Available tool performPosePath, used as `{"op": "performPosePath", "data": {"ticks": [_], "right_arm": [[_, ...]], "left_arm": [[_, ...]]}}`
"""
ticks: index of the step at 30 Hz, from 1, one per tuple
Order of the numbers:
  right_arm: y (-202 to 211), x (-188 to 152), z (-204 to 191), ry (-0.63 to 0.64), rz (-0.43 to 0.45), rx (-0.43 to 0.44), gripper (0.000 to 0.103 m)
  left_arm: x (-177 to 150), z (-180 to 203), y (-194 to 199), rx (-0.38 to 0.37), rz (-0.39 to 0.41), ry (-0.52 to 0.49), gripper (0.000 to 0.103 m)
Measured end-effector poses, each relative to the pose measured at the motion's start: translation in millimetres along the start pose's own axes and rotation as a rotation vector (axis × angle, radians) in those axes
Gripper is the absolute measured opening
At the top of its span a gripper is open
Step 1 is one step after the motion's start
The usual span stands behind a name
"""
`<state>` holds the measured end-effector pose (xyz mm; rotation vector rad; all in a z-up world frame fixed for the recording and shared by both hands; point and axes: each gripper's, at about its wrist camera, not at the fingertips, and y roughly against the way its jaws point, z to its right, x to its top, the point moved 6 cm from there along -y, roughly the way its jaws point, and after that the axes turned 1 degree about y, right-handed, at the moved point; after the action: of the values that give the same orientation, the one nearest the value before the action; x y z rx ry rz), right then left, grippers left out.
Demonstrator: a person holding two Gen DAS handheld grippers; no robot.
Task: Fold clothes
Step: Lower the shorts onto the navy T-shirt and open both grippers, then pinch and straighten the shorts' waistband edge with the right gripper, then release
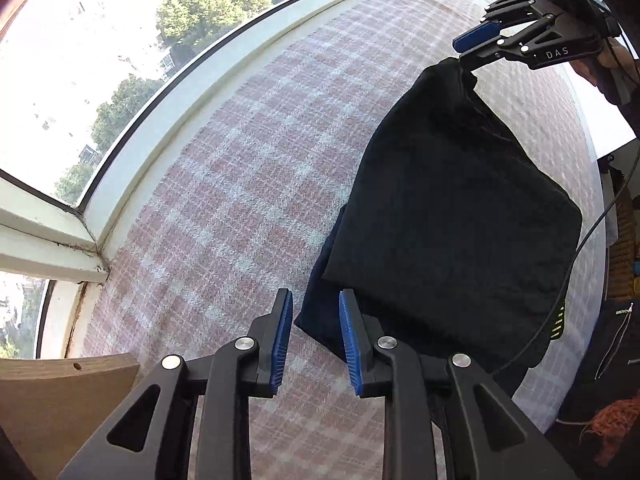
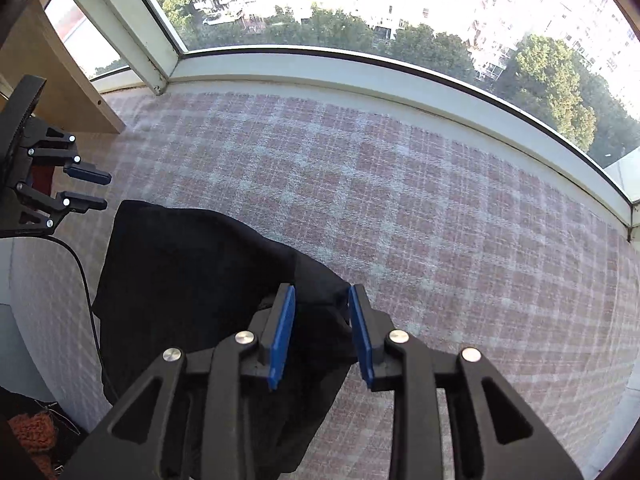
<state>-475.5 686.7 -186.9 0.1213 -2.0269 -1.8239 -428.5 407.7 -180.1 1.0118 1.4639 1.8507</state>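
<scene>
- Looking through the left wrist view: the dark garment (image 1: 452,220) lay folded into a rough square on the plaid-covered bench (image 1: 240,184), near the right edge. The left tool (image 1: 316,340) stood with jaws parted and nothing between its pads, just beside the garment's near-left corner.
- The right tool (image 1: 476,46) appeared at the garment's far corner; its jaws looked apart, and whether cloth touched one finger could not be told.
- Looking through the right wrist view: the right tool (image 2: 322,334) hung over a raised fold of the garment (image 2: 192,276), pads apart and not pressing it.
- Judgement: soft, limp, light knit; layers would slump and slide apart. Best taken at corners or along a folded edge, pinching all layers together.
</scene>
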Motion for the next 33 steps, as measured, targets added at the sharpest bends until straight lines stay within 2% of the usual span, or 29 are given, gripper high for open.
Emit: {"op": "performPosePath", "data": {"ticks": [1, 4, 6, 8, 11, 14, 16, 21, 23, 27, 28, 29, 33], "right_arm": [[10.7, -12.3, 2.6, -0.029, 0.016, 0.012, 0.043], [36.9, -51.4, 2.9, -0.130, 0.055, 0.066, 0.045], [35.5, -89.4, -6.3, -0.213, 0.037, 0.149, 0.045], [22.7, -124.3, -29.6, -0.227, 0.013, 0.166, 0.045], [5.8, -155.7, -60.4, -0.183, -0.025, 0.063, 0.045], [10.0, -171.4, -71.2, -0.175, -0.006, -0.013, 0.045], [18.0, -175.4, -74.7, -0.171, 0.022, -0.074, 0.045], [10.0, -175.4, -79.1, -0.201, -0.002, -0.049, 0.045], [-0.3, -178.2, -78.9, -0.187, -0.040, -0.073, 0.045], [-10.4, -182.2, -77.1, -0.198, -0.060, -0.014, 0.044], [-9.3, -182.3, -75.6, -0.203, -0.055, 0.010, 0.037], [-8.3, -182.4, -74.0, -0.208, -0.051, 0.034, 0.025], [0.0, -182.8, -68.6, -0.216, -0.038, 0.098, 0.019]], "left_arm": [[-6.5, 11.3, 7.7, -0.019, 0.013, 0.009, 0.028], [-22.7, 53.2, 19.5, -0.072, 0.042, 0.022, 0.028], [-28.5, 82.2, 10.0, -0.115, 0.051, 0.022, 0.028], [-40.3, 109.3, 2.0, -0.118, 0.046, 0.008, 0.028], [-52.2, 137.6, -12.2, -0.051, 0.017, 0.026, 0.029], [-58.1, 160.8, -26.3, -0.038, -0.007, 0.083, 0.030], [-57.3, 168.8, -28.9, -0.017, 0.005, 0.137, 0.040], [-50.2, 176.8, -29.0, 0.108, 0.043, 0.190, 0.041], [-48.3, 180.9, -29.5, 0.095, 0.052, 0.217, 0.041], [-46.8, 191.0, -34.5, 0.109, 0.043, 0.210, 0.041], [-46.3, 192.8, -34.9, 0.117, 0.041, 0.205, 0.041], [-45.8, 194.6, -35.2, 0.125, 0.039, 0.200, 0.041], [-42.0, 200.2, -31.0, 0.120, 0.044, 0.198, 0.041]]}}
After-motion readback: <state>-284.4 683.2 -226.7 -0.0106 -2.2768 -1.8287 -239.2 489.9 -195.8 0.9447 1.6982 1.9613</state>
